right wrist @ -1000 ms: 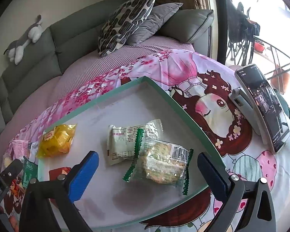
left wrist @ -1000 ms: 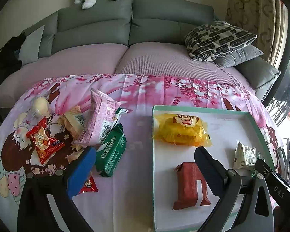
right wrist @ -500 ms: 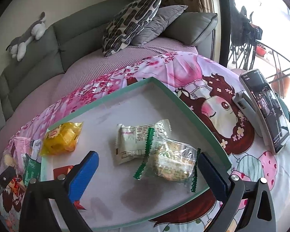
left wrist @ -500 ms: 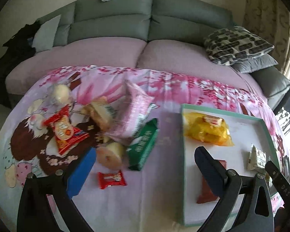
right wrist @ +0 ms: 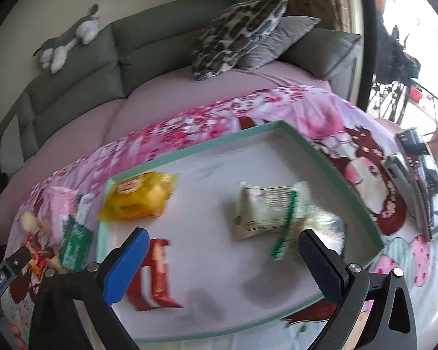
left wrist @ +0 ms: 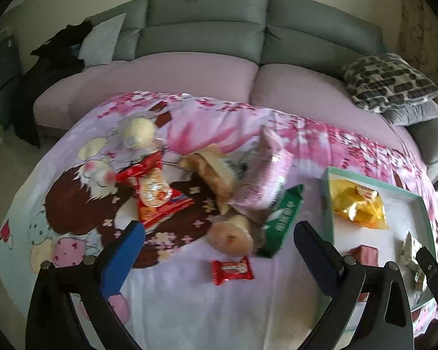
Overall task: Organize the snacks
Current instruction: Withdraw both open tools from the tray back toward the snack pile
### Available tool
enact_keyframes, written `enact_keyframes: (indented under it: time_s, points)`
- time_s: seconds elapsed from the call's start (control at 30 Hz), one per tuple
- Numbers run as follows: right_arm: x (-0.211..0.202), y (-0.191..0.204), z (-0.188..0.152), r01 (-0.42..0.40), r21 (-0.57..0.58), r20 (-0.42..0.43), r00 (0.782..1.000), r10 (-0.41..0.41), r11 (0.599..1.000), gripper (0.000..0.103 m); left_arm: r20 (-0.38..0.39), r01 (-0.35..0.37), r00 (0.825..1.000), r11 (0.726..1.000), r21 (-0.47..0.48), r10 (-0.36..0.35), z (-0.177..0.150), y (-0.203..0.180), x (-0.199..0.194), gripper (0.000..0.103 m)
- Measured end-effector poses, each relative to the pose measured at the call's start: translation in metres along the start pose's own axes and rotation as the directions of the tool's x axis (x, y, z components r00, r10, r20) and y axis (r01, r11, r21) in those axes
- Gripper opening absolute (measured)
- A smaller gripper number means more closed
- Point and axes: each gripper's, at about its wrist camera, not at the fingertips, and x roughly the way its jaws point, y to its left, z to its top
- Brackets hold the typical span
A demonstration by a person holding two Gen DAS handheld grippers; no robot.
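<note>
Fingers spread wide and empty, your left hand-held gripper (left wrist: 219,242) hung over loose snacks on the floral cloth (left wrist: 189,306): a small red packet (left wrist: 232,269) nearest, a round bun (left wrist: 231,234) and a green packet (left wrist: 283,218) just beyond. Your right hand-held gripper (right wrist: 222,250), equally wide and empty, hovered above the green-rimmed tray (right wrist: 347,180), which held a yellow packet (right wrist: 140,199), a red bar (right wrist: 156,277) and a white packet (right wrist: 265,210).

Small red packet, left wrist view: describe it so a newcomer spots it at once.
Start at the green-rimmed tray on the cartoon-print cloth; left of it lies a heap of snacks. The small red packet lies flat, alone on bare cloth, nearer the camera than the heap, between the left tongs. It is the smallest wrapper and touches nothing.
</note>
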Motion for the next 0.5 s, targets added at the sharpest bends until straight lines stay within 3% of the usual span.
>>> enact_keyframes:
  time_s: [0.27, 0.5]
  points:
    - [-0.001, 0.049, -0.009, -0.110, -0.072, -0.018, 0.994, 0.109, 0.991, 0.103, -0.012, -0.037, 0.999, 0.997, -0.064, 0.037, 0.003, 0.028, 0.004, 0.102]
    - [0.003, 0.082, -0.021, -0.135, -0.150, -0.046, 0.991, 0.129, 0.979, 0.103, -0.030, -0.086, 0.996, 0.992, -0.088, 0.084, 0.003, 0.052, 0.009, 0.102]
